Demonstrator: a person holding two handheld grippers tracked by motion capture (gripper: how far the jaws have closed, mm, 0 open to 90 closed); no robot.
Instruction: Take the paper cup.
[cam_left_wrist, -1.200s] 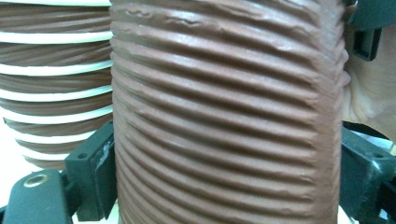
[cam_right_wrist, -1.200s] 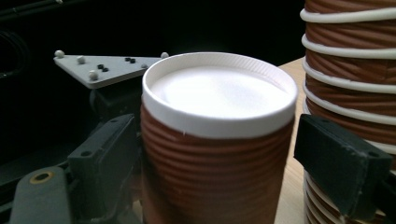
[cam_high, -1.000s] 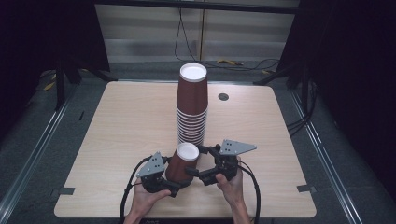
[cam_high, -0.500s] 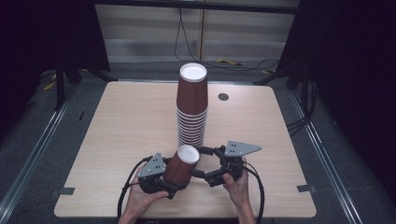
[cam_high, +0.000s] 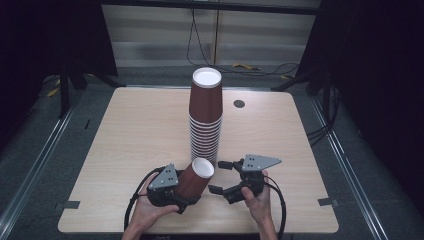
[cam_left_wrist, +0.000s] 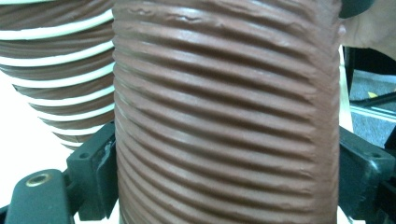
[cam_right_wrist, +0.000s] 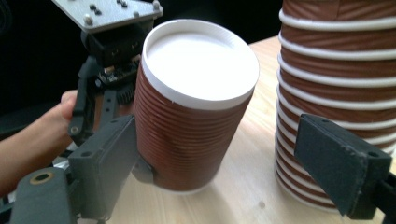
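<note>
A brown ribbed paper cup (cam_left_wrist: 224, 116) stands upright between the two black jaws of the left gripper (cam_left_wrist: 224, 186), both jaws pressed against its sides. Behind the cup, to its left, is a stack of brown ribbed paper cups with white rims (cam_left_wrist: 56, 70). To the cup's upper right, part of a hand (cam_left_wrist: 371, 28) is visible.

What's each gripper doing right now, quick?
Left gripper: shut on the brown cup.
Right gripper: open, holding nothing, fingers apart beside the cup stack.

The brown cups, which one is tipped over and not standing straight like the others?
The single cup clamped in the left gripper. It leans, apart from the upright stack mid-table.
</note>
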